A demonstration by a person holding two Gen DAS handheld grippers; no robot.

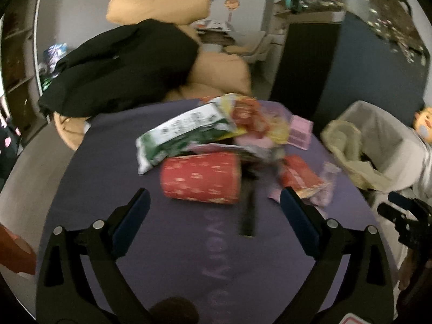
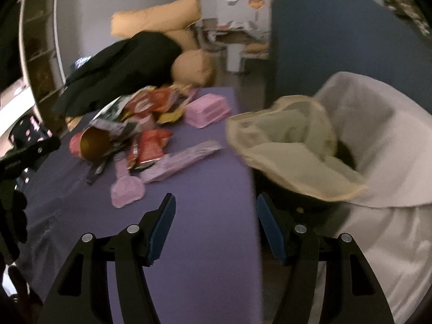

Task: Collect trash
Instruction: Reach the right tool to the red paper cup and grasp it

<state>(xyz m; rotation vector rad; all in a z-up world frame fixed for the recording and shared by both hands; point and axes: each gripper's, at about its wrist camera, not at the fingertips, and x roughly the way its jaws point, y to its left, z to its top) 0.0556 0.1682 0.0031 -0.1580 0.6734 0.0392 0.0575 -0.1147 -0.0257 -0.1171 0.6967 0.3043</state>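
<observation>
A pile of trash lies on the purple table [image 1: 108, 189] [image 2: 205, 216]. In it are a red paper cup [image 1: 201, 179] [image 2: 91, 144] on its side, a green and white packet [image 1: 183, 132], red and yellow wrappers [image 1: 253, 118] [image 2: 151, 102], a pink box [image 2: 206, 109] [image 1: 299, 132] and a pink wrapper [image 2: 178, 159]. My left gripper [image 1: 214, 210] is open just short of the cup. My right gripper [image 2: 216, 221] is open over the table's right edge, empty. A bin with a beige liner bag [image 2: 291, 145] [image 1: 348, 145] stands right of the table.
A black strip [image 1: 249, 208] lies beside the cup. A black jacket [image 1: 118, 64] and tan cushions [image 1: 159, 5] lie behind the table. A blue partition [image 2: 337, 40] rises at the back right. White cloth [image 2: 391, 162] drapes around the bin. The other gripper [image 1: 405, 216] shows at the right edge.
</observation>
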